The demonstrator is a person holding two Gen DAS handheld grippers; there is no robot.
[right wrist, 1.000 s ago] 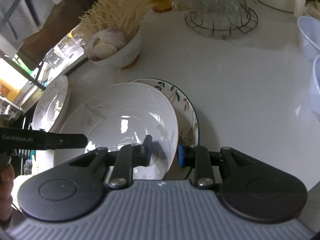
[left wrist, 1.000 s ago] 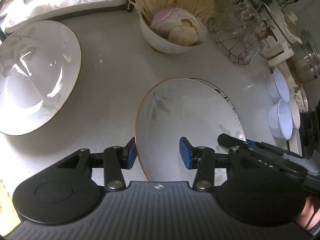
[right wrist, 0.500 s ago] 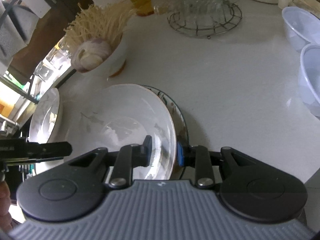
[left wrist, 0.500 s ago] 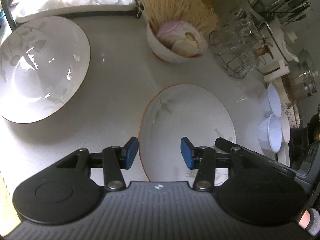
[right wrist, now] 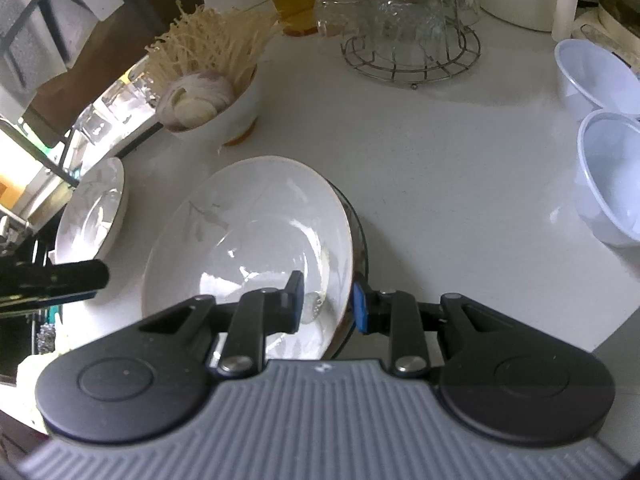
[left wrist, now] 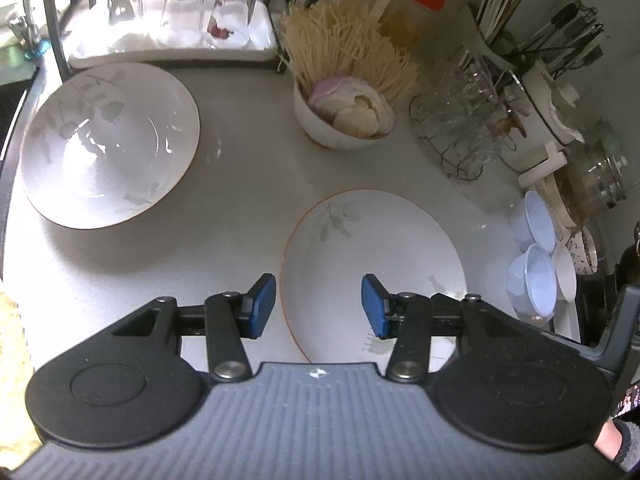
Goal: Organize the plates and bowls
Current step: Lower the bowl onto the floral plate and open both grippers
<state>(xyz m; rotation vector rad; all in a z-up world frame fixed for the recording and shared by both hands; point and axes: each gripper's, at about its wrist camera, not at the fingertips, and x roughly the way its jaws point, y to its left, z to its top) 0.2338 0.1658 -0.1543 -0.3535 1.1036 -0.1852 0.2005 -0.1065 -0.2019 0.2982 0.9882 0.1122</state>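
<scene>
Counter inventory, left to right, placed from my tongs.

1. Far plate: white, leaf print, flat on the counter, well ahead and left of my left tongs. Untouched.

2. Left tongs: jaws half open, nothing between the pads. They hang above the near left rim of item 3, not touching it. That hand is pitched steeply down over the counter.

3. Held plate: white, leaf print, thin brown rim. My right tongs pinch its near right rim, one pad inside the well, one on the outer edge, jaws narrow. It is tilted, my edge raised, with a dark-rimmed plate just under it, mostly hidden. Handling, as I judge it: glazed ceramic, stiff, fairly heavy, slippery, liable to chip. A rim grip on one side lets it swing, so I would take the opposite rim with the left tongs before carrying it far. The right hand also points steeply downward.

4. Food bowl: noodles and sliced pieces, ahead of both tongs. Not mine to move, I think.

5. Glass rack: beyond, right.

6. Pale blue bowls: nested, far right of the right tongs, well apart.
</scene>
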